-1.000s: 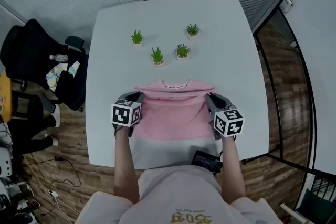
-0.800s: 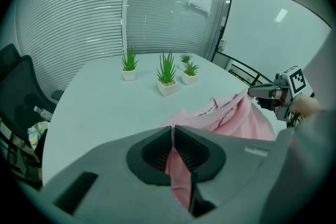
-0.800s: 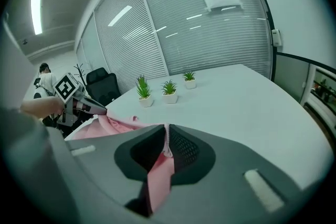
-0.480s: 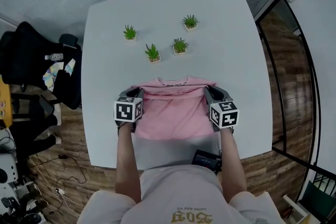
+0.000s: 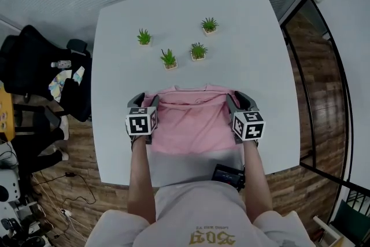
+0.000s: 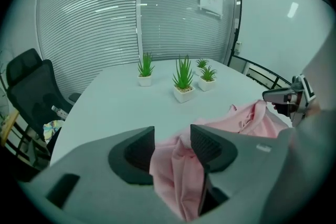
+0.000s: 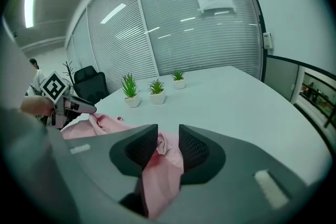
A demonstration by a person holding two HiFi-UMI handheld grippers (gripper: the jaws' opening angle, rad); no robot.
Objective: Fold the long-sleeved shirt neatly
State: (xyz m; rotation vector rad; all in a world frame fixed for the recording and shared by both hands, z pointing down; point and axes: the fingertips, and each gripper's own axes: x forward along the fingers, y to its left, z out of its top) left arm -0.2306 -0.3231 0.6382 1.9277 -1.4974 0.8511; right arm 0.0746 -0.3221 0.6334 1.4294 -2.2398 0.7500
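- Compared with a second ago, both grippers have sunk a little toward the desk (image 5: 243, 37) with the edge they carry. The strip of cloth stretched between them now lies in a slacker curve.
- The jaws of the left hand-held gripper (image 5: 144, 100) have just been opening. They stand partly apart, and a bunched corner of the long-sleeved shirt (image 5: 188, 124) hangs loose in the gap rather than being pinched.
- The right hand-held gripper (image 5: 240, 100) has just been opening too. Its jaws are also partly apart, and pink cloth sits between the pads, apparently no longer clamped.
- The shirt lies on the near half of the desk, directly in front of the person, already doubled into a compact pink rectangle.
- The grippers sit at the rectangle's two far corners, one on each side. This looks deliberate, since carrying both ends of one edge together keeps the fold line straight and lands the layer square.
- Opening the jaws low over the desk likely lets the cloth settle without flipping back.
- The potted plants (image 5: 168, 59) stand grouped on the far half of the desk, well apart from the shirt, which leaves the near half free for folding.
- By count there are one shirt, two grippers, four potted plants, one desk and one black office chair (image 5: 34, 66) on the floor to the left.
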